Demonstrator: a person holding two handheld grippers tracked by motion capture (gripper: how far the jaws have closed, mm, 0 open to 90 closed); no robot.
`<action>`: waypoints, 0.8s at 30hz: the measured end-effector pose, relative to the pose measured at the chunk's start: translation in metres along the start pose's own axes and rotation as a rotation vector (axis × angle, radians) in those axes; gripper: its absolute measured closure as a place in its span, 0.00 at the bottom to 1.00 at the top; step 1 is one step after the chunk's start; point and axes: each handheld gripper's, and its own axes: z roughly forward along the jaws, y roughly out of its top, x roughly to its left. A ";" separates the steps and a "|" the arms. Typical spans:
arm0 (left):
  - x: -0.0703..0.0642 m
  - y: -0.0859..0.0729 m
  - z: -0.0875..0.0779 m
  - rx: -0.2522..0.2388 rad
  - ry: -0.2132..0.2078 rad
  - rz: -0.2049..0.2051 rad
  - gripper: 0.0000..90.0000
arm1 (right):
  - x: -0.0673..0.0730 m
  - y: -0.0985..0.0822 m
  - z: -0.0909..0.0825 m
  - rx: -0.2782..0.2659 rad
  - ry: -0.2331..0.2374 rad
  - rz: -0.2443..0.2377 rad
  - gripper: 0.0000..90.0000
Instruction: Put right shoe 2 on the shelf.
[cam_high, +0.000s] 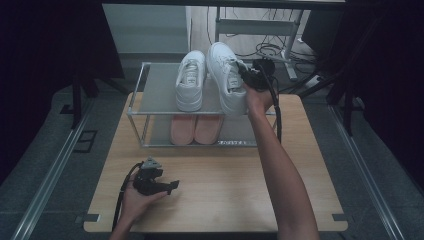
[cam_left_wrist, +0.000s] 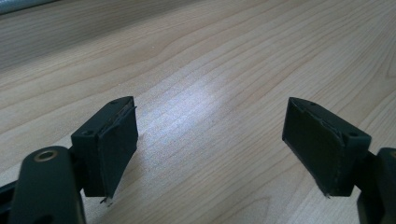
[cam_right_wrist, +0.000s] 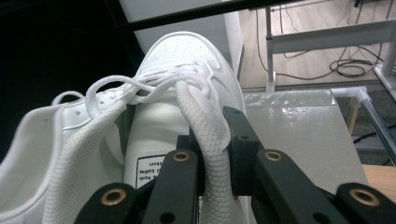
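White sneaker tongue clamped in right gripper — left gripper gaping, empty, over wooden table

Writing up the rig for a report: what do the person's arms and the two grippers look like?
Both forearms are bare, no sleeves. The left gripper and right gripper are black with flat rectangular fingers, brass-coloured rivets and a trailing black cable.

A rack, spare shoes and a wooden table

A white shoe lies on the top shelf of the metal rack, and a pink pair sits on the shelf below. The rack stands at the far end of the table. Cables trail across the floor behind.
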 end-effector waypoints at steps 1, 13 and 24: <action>0.000 0.000 0.000 0.000 0.000 -0.001 0.21 | 0.000 0.001 0.004 0.006 -0.008 0.003 0.92; 0.002 0.000 -0.001 -0.003 0.001 -0.004 0.21 | 0.000 0.010 0.037 0.108 -0.050 0.022 0.86; 0.000 -0.001 0.000 -0.001 0.003 -0.003 0.21 | -0.006 0.010 0.038 0.104 0.017 0.017 0.60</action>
